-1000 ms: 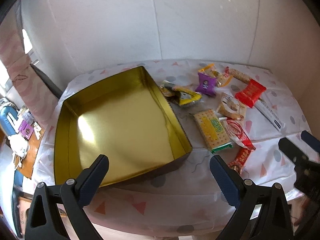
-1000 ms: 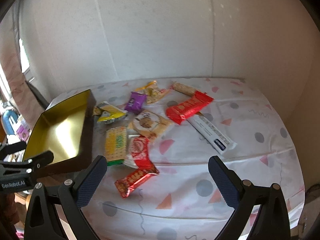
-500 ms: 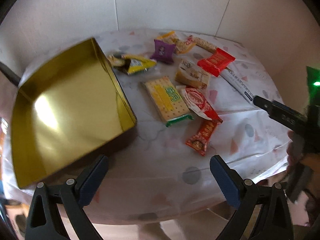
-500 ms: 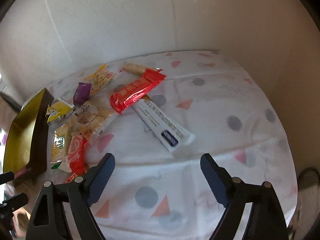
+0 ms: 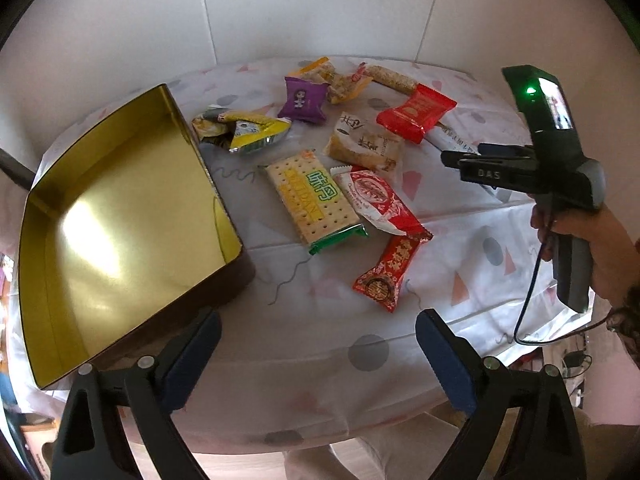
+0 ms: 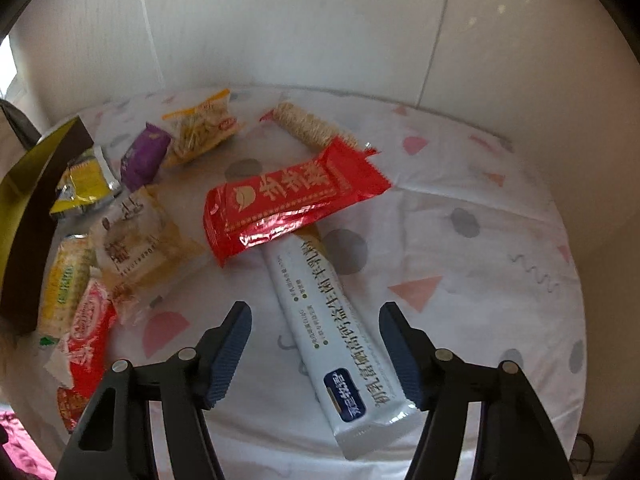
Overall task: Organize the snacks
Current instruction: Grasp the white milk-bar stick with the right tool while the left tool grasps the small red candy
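Right gripper (image 6: 316, 344), jaws half-open and just closing, straddles a long white-and-blue snack sachet (image 6: 340, 328), not gripping; sachet's top hidden under a red foil wrapper (image 6: 288, 204). Left gripper (image 5: 318, 354) wide open, empty.

I see a square metal tin (image 5: 120, 216), shiny gold inside and dark brown outside, on a white tablecloth (image 5: 304, 364) printed with grey dots, pink triangles and grey squiggles. The snack wrappers: a glossy red bar (image 6: 292, 200), a long white stick pack (image 6: 340, 328) with a navy patch, and a small purple pouch (image 5: 302, 100).
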`<state>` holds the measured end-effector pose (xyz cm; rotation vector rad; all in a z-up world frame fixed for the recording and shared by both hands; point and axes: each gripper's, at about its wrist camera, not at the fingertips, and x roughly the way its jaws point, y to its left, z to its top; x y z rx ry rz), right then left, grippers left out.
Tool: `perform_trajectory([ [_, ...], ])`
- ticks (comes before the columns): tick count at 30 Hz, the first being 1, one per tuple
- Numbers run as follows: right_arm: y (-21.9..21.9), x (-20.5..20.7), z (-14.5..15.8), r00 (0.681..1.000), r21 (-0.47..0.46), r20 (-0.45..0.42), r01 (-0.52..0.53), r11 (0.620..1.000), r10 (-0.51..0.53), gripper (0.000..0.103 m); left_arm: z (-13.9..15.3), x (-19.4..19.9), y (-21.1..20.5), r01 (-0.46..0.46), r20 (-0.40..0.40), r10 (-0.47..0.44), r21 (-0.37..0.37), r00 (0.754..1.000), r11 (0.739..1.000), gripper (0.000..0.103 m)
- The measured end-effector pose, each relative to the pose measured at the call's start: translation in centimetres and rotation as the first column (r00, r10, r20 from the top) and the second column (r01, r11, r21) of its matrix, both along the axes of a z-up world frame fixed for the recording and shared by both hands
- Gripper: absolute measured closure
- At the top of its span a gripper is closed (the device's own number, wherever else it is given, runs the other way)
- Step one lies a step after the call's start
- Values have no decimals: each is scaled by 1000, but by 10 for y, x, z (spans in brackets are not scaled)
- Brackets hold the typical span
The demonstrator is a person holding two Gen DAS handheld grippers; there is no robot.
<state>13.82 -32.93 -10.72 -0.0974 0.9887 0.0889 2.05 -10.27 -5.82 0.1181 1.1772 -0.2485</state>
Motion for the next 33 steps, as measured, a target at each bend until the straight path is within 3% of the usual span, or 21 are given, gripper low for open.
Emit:
perform_trajectory([
  [6, -5, -8, -7, 1000, 38, 8, -22, 999, 22, 64, -7, 5, -16, 49, 32, -50, 11, 998, 999, 6],
  [10, -11, -25, -6, 1000, 99, 1, -23, 995, 23, 68, -22, 16, -32, 96, 2, -96, 11, 995, 995, 24],
  [17, -27, -55, -6, 999, 225, -35, 43, 973, -36, 68, -44, 30, -60, 167, -5, -167, 59, 986, 984, 24],
  [24, -30, -63, -7, 999, 226, -25, 25, 974, -20, 68, -64, 41, -80, 199, -26, -198, 84, 980, 976, 27],
  [28, -28, -63, -8, 1000, 210, -19, 8, 978, -5, 68, -62, 42, -81, 184, -4, -184, 56, 983, 981, 44],
  [29, -27, -63, -8, 1000, 205, -16, 4, 979, -1, 68, -60, 41, -81, 184, -1, -184, 52, 983, 982, 62],
  [31, -26, -63, -8, 1000, 196, -14, 2, 981, 1, 68, -57, 40, -82, 201, -6, -201, 38, 980, 979, 80],
  [33, -25, -62, -8, 1000, 192, -20, 11, 981, -8, 68, -56, 38, -82, 213, -23, -213, -6, 977, 977, 80],
])
